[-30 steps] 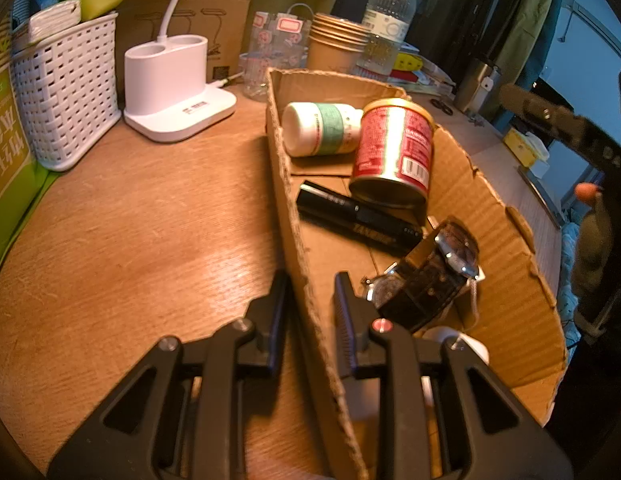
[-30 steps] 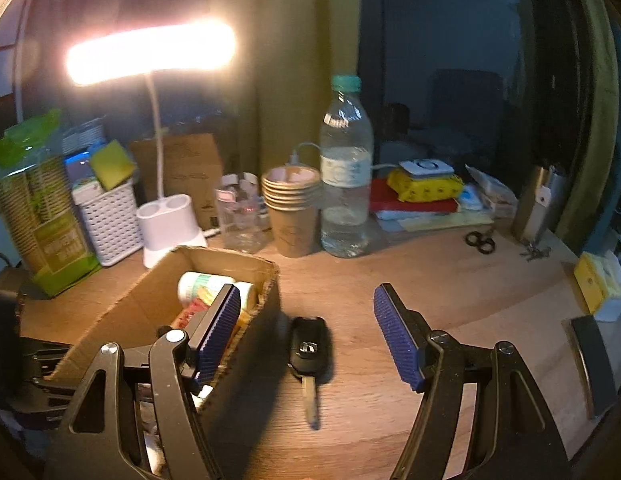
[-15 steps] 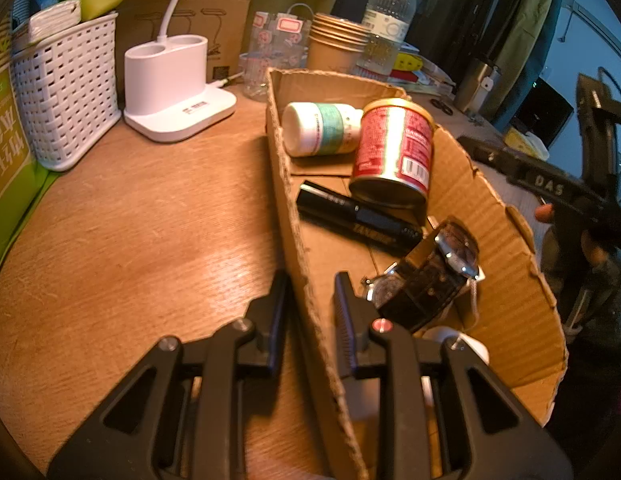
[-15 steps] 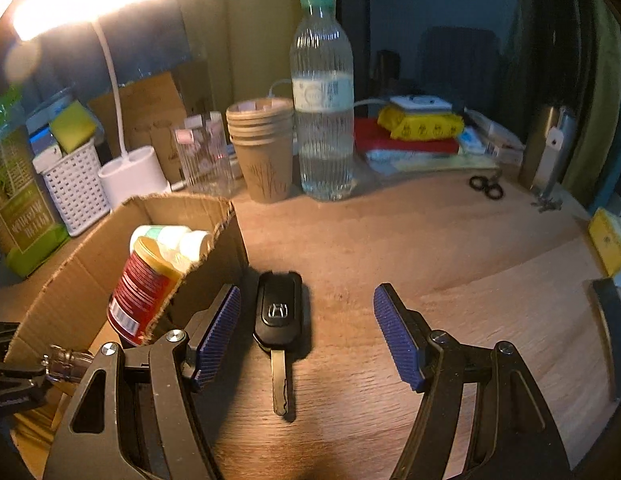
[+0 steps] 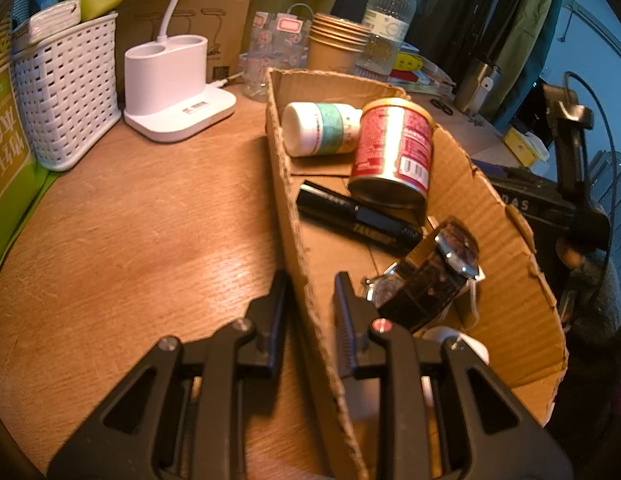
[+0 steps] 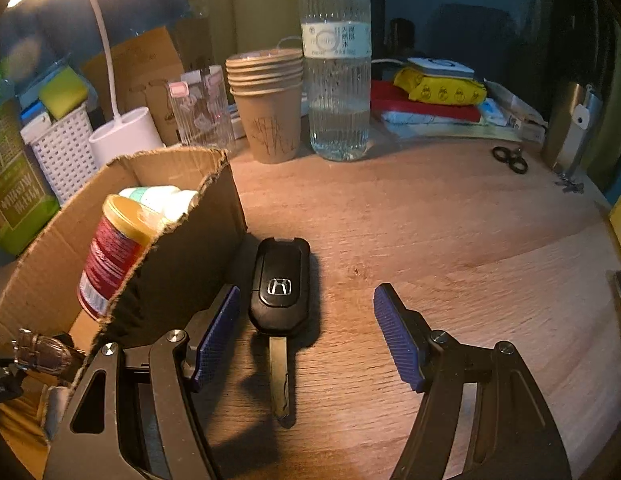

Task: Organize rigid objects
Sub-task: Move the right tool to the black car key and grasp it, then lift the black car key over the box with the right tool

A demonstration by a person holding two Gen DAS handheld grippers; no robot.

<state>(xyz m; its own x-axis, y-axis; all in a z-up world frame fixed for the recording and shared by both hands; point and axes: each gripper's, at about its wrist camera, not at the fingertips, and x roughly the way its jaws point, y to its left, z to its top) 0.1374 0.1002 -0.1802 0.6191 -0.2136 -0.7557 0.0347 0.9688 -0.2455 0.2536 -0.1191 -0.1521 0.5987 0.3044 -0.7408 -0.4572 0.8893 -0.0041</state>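
An open cardboard box [image 5: 506,256] lies on the wooden table, holding a white bottle [image 5: 318,128], a red can [image 5: 394,148], a black flashlight [image 5: 354,220] and a wristwatch [image 5: 430,276]. My left gripper [image 5: 310,280] is shut on the box's near wall, one finger outside and one inside. In the right wrist view a black car key [image 6: 280,284] with its blade folded out lies on the table just right of the box [image 6: 182,248]. My right gripper [image 6: 305,292] stands open low over the key, which sits between the blue pads, nearer the left one.
Behind the box stand a water bottle [image 6: 336,80], stacked paper cups [image 6: 266,100], a clear glass [image 6: 198,104], a white lamp base [image 5: 170,80] and a white basket [image 5: 66,92]. Small scissors [image 6: 510,158] lie far right. Bare wood stretches right of the key.
The right gripper has come down and forward over the car key, which now lies between its fingers. The left gripper has kept its hold on the box wall.
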